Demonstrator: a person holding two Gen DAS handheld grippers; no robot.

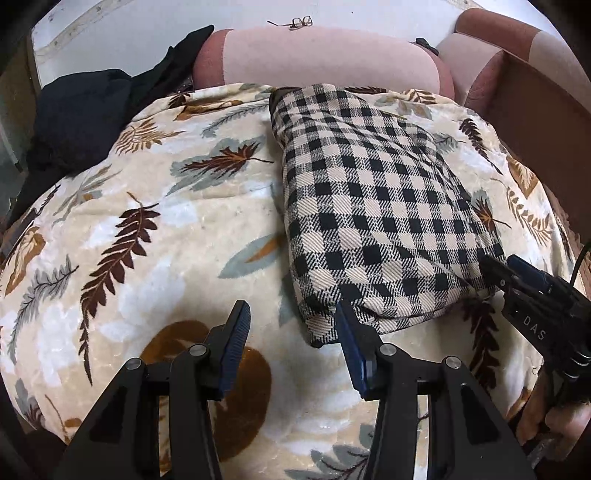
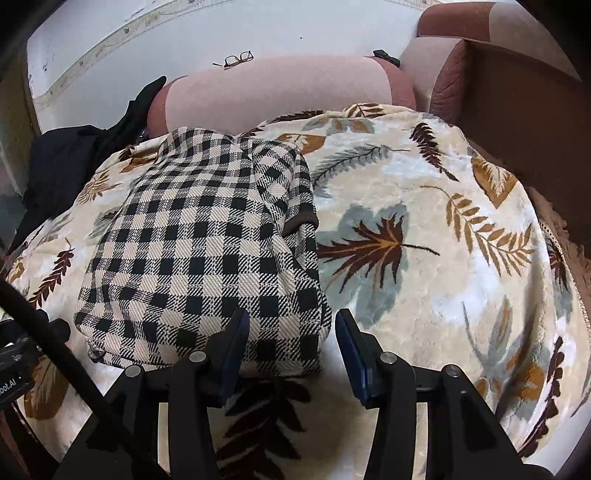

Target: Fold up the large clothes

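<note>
A black-and-cream checked garment point(image 1: 369, 206) point(image 2: 207, 251) lies folded into a long bundle on a leaf-patterned blanket point(image 1: 147, 229) point(image 2: 424, 229). My left gripper point(image 1: 290, 314) is open just left of the bundle's near-left corner, with only blanket between its fingers; its right finger point(image 1: 351, 339) overlaps the garment's edge. My right gripper point(image 2: 290, 317) point(image 1: 500, 266) is also open, at the near-right corner. The corner of the garment lies between its fingers, and the pads stand apart from the cloth. A brown-edged cuff point(image 2: 301, 225) shows on the bundle's right side.
A heap of black clothing point(image 1: 74, 118) point(image 2: 62, 162) lies at the blanket's far left. Behind are a pink bolster point(image 1: 314, 55) point(image 2: 280, 88), a pair of glasses point(image 1: 301, 22) point(image 2: 238, 59) and a brown sofa arm point(image 1: 535, 122) point(image 2: 517, 110). A hand point(image 1: 554, 421) holds the right gripper.
</note>
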